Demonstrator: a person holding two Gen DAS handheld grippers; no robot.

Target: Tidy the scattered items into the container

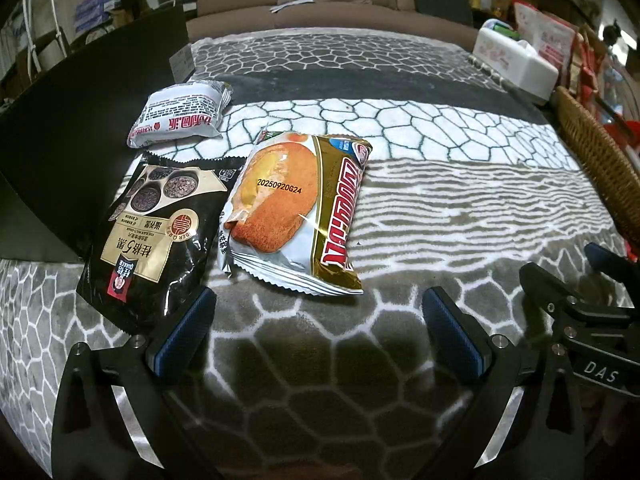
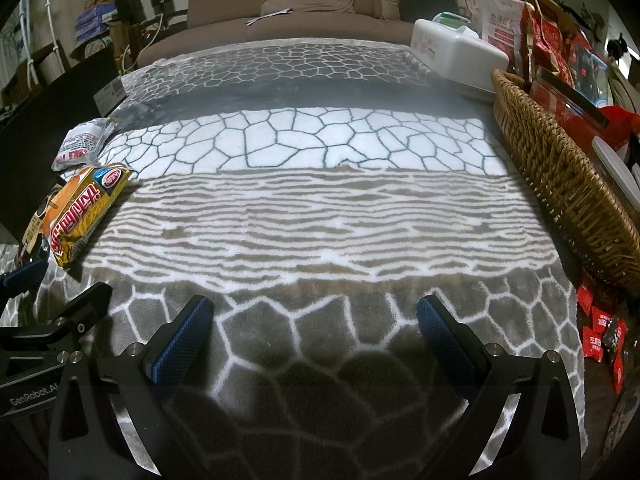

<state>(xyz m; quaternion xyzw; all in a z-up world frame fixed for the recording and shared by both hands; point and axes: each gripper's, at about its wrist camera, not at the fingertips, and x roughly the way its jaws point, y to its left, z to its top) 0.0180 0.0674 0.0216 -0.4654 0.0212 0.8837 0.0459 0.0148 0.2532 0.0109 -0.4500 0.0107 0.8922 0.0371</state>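
Three snack packets lie on the patterned blanket (image 1: 440, 208). A gold and silver cake packet (image 1: 296, 212) lies just ahead of my left gripper (image 1: 320, 320), which is open and empty. A black oat packet (image 1: 156, 236) lies to its left, touching the left finger. A white packet (image 1: 180, 116) lies farther back. The wicker basket (image 1: 600, 168) stands at the right edge. In the right wrist view my right gripper (image 2: 316, 320) is open and empty over bare blanket, the basket (image 2: 560, 176) to its right, the cake packet (image 2: 84, 216) and white packet (image 2: 82, 144) far left.
A black board (image 1: 60, 152) stands along the left side. A white tissue box (image 2: 456, 52) sits behind the basket, with red bags (image 2: 552, 40) beside it. Small red sachets (image 2: 604, 332) lie off the blanket at right. A brown sofa (image 2: 320, 4) is behind.
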